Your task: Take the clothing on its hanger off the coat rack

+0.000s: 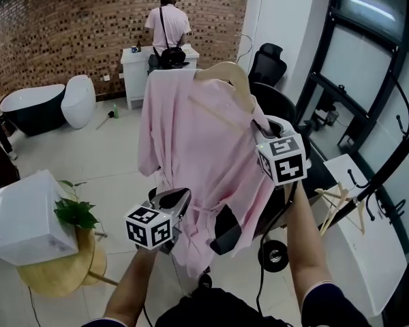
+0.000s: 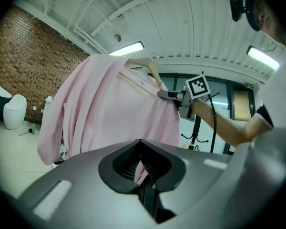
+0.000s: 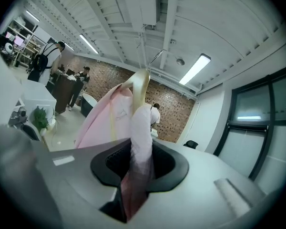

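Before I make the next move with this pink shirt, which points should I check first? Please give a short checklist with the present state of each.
1. Right hand-held gripper grips the pink shirt near the hanger's shoulder: ok, jaws shut on cloth.
2. Left hand-held gripper holds the lower shirt: ok, cloth pinched between the jaws.
3. Wooden hanger is free of the coat rack: ok, they are apart.
4. Shirt sits on the hanger: ok, draped over it.
5. Clearance from the office chair behind the shirt: cannot tell.
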Demonstrator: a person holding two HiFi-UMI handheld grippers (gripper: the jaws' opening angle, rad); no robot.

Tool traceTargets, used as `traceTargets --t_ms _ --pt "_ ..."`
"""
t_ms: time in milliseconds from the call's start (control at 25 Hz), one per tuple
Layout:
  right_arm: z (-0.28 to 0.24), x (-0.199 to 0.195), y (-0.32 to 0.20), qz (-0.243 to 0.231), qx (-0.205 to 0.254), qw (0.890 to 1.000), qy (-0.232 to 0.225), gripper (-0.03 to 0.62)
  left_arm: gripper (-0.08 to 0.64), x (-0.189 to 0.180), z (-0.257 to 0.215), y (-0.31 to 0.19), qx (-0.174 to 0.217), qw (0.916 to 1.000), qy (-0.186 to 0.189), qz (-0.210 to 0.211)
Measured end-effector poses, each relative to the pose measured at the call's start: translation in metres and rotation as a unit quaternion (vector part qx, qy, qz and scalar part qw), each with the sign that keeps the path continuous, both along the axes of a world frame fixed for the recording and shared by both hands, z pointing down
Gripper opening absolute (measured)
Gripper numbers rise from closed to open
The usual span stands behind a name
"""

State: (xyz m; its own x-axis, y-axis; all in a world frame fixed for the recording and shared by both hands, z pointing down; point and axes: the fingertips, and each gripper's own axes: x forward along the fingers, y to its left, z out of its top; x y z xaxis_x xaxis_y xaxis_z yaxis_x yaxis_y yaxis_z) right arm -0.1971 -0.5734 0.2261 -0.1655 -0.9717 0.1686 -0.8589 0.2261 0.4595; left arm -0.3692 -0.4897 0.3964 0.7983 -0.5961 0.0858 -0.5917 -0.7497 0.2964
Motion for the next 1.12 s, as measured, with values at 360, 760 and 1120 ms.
traceTargets --t_ms 360,760,1120 --pt "-0.029 0.042 -0.020 0.033 0.016 0.999 0.001 0.081 0.012 0.042 -0.025 -0.034 0.026 0.9989 0.012 0.037" --pt "-0.062 0.075 -0.039 0.049 0.042 0.998 0.012 0.081 0.012 0.068 -0.023 -0.060 0.026 0.9983 0.012 0.051" --pt "-0.023 0.091 -0.055 0.050 0.031 0.998 0.011 0.081 0.012 0.077 0.003 -0.068 0.001 0.9991 -0.002 0.043"
